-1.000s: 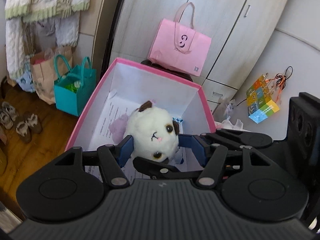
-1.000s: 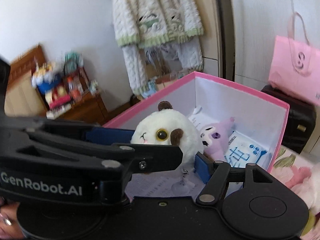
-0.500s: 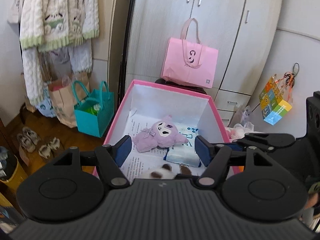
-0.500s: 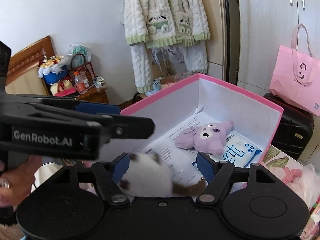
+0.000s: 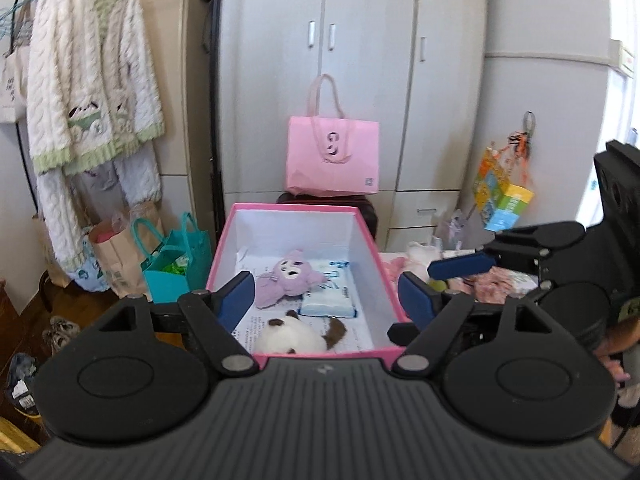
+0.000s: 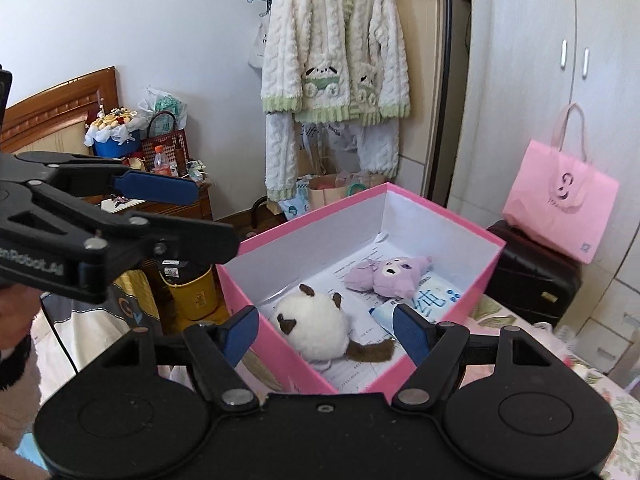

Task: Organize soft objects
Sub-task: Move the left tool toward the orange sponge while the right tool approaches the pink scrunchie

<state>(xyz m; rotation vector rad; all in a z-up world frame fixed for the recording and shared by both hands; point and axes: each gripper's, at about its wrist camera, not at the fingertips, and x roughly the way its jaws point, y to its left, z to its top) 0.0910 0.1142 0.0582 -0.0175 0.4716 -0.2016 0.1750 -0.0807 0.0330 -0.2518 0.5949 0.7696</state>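
Pink box (image 6: 276, 354) rim below both gaping claws; white plush (image 6: 316, 330) inside, near end

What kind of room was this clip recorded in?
Most likely a bedroom in a home. A grey wardrobe fills the back wall, fluffy white pyjamas hang on a hanger beside it, and a carved wooden headboard stands at the left in the right wrist view.

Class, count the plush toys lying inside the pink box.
2: a white plush near the box's front end, and a purple plush farther back, partly over a tissue pack.
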